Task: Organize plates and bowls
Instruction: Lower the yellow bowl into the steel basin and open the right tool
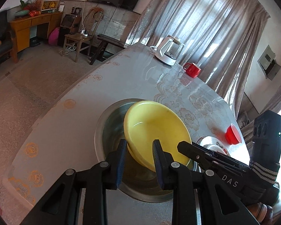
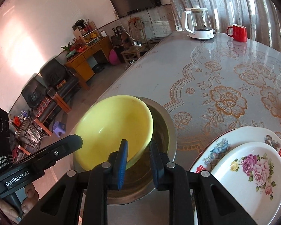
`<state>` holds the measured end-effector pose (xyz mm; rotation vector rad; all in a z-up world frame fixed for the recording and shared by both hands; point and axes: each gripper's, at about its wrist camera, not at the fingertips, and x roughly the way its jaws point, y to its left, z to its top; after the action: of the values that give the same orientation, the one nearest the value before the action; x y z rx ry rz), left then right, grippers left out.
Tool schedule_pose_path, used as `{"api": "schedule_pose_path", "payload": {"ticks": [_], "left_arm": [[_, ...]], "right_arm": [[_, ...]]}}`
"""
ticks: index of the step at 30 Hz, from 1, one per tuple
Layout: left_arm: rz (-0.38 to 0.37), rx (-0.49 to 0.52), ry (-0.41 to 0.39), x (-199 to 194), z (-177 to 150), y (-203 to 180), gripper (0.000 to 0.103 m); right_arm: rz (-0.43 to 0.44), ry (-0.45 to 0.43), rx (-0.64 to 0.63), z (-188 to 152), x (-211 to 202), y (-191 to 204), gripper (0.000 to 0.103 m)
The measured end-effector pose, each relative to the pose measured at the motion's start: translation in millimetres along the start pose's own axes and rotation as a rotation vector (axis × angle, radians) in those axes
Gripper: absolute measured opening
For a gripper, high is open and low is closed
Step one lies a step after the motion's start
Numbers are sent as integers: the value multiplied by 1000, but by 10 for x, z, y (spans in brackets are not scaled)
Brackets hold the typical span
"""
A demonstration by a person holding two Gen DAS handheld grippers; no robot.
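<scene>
A yellow bowl [image 1: 157,129] [image 2: 114,129] hangs tilted over a steel basin [image 1: 103,123] [image 2: 166,129] on the table. My left gripper [image 1: 139,150] is shut on the bowl's near wall, with one blue pad inside and one outside. From the other side my right gripper [image 2: 138,150] is shut on the bowl's rim; it enters the left wrist view from the right [image 1: 183,147]. In the right wrist view the left gripper [image 2: 76,140] comes in from the left. Two flowered white plates [image 2: 249,168] [image 1: 213,146] lie stacked beside the basin.
A small red bowl [image 1: 233,135] sits past the plates. Far across the flowered tablecloth [image 2: 224,71] stand a glass kettle [image 2: 199,23] [image 1: 169,50] and a red mug [image 2: 238,32] [image 1: 193,70]. The table edge [image 1: 65,97] drops to the floor on the left.
</scene>
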<state>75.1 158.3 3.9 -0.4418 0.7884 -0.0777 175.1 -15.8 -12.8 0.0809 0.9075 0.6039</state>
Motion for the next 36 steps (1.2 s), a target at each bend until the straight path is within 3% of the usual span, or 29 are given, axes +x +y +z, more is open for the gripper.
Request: {"api": "schedule_pose_path", "payload": {"ticks": [8,36], "left_arm": [[41,19,6,55,-76,38,27],[107,113,-70,-128,-186,-70,33]], "right_arm": [[-25,43,-36,-54,121,76,24],[-34,9,-28,-115,14,124,30]]}}
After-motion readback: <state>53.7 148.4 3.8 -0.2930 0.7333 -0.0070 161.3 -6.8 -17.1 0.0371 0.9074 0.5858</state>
